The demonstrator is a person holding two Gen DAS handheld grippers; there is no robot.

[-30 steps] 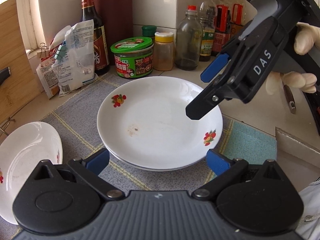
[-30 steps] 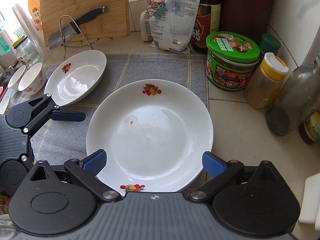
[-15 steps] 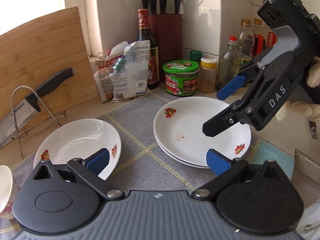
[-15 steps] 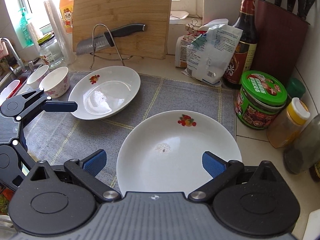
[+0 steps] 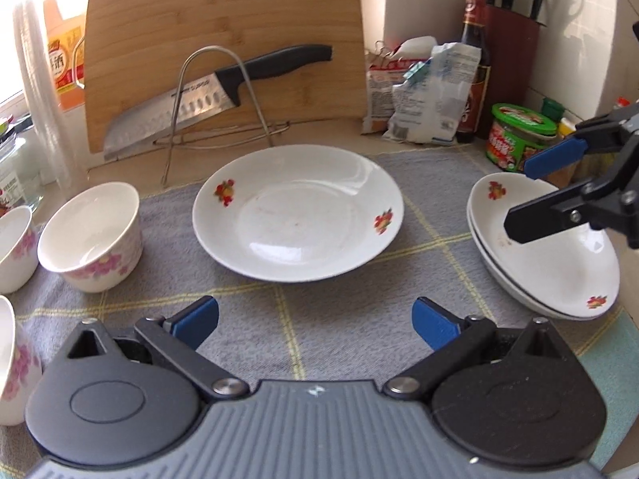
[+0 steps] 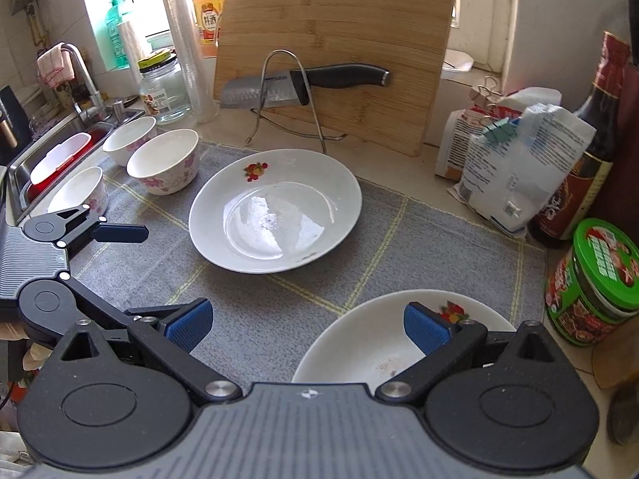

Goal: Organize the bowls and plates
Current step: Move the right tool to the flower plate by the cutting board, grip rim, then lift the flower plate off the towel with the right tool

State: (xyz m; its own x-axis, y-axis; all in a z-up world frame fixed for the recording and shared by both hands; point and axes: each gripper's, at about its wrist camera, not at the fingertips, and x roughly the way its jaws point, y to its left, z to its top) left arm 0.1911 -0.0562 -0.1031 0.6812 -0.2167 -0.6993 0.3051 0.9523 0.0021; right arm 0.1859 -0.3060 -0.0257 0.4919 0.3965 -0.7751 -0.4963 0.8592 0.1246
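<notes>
A single white plate with fruit prints [image 5: 297, 211] [image 6: 275, 209] lies on the grey mat [image 5: 351, 319]. A stack of two like plates [image 5: 547, 251] [image 6: 383, 347] lies at the mat's right. Three white bowls with pink flowers stand at the left: one [image 5: 92, 235] [image 6: 163, 165], one behind [image 6: 129, 139], one nearer [image 6: 80, 193]. My left gripper [image 5: 315, 319] is open and empty, just in front of the single plate. My right gripper [image 6: 305, 325] is open and empty, above the stack's near-left edge; it shows in the left wrist view [image 5: 535, 191].
A bamboo cutting board [image 6: 335, 48] leans at the back with a knife [image 5: 215, 88] on a wire rack. Bags [image 6: 515, 159], a sauce bottle [image 6: 579, 167], a green-lidded jar [image 6: 595, 283] and a knife block [image 5: 507, 52] stand at the right. A sink [image 6: 60, 151] lies at the left.
Both grippers have swung left, away from the stack toward the single plate and bowls. The single plate now sits centred before my left gripper. Both stayed open.
</notes>
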